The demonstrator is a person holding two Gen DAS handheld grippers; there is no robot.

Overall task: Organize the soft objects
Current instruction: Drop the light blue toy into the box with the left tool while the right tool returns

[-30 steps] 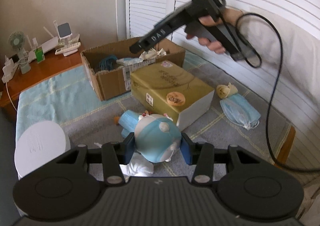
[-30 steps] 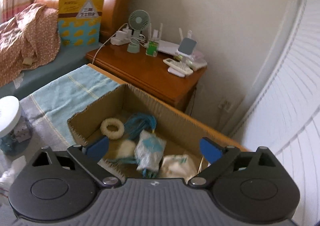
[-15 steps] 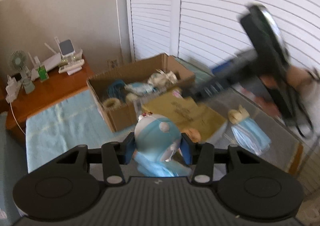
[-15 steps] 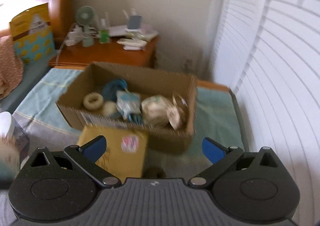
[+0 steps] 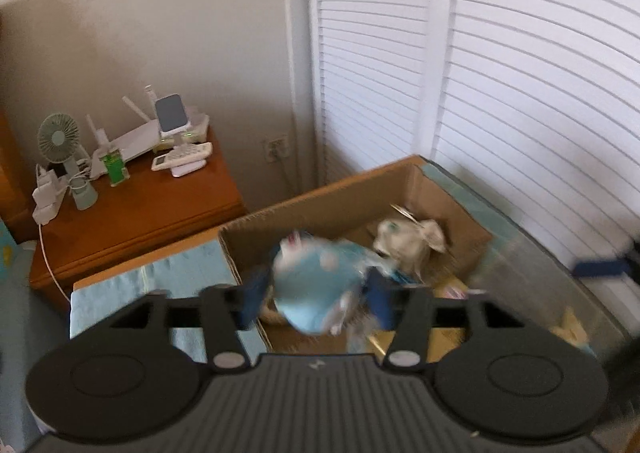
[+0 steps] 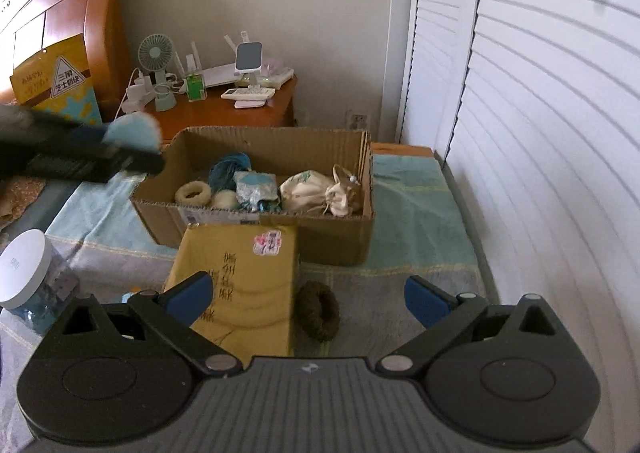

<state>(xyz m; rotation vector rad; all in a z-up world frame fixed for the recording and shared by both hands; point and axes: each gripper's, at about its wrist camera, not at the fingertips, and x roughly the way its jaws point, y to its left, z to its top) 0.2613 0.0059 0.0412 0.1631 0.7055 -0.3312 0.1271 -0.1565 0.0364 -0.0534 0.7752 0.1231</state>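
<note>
A light blue plush toy (image 5: 316, 289) hangs blurred between the pads of my left gripper (image 5: 316, 299), whose jaws are opening and barely touch it. It is above the left part of the open cardboard box (image 5: 320, 209). The right wrist view shows the same toy (image 6: 132, 131) just above the box's (image 6: 320, 237) left end. Inside lie a cream ring (image 6: 193, 193), blue yarn (image 6: 228, 171), a foil packet (image 6: 256, 189) and a white drawstring bag (image 6: 316, 193). My right gripper (image 6: 306, 299) is open and holds nothing, hovering over a brown scrunchie (image 6: 318, 315).
A yellow carton (image 6: 236, 281) lies against the box's near wall. A clear jar with a white lid (image 6: 24, 273) stands at the left on the bed cloth. Behind the box is a wooden nightstand (image 6: 224, 113) with a fan and router. White louvred doors (image 6: 520, 133) run along the right.
My left gripper carried the blue toy from above the bed cloth to over the cardboard box, and its jaws have widened. My right gripper pulled back from the box and rolled level.
</note>
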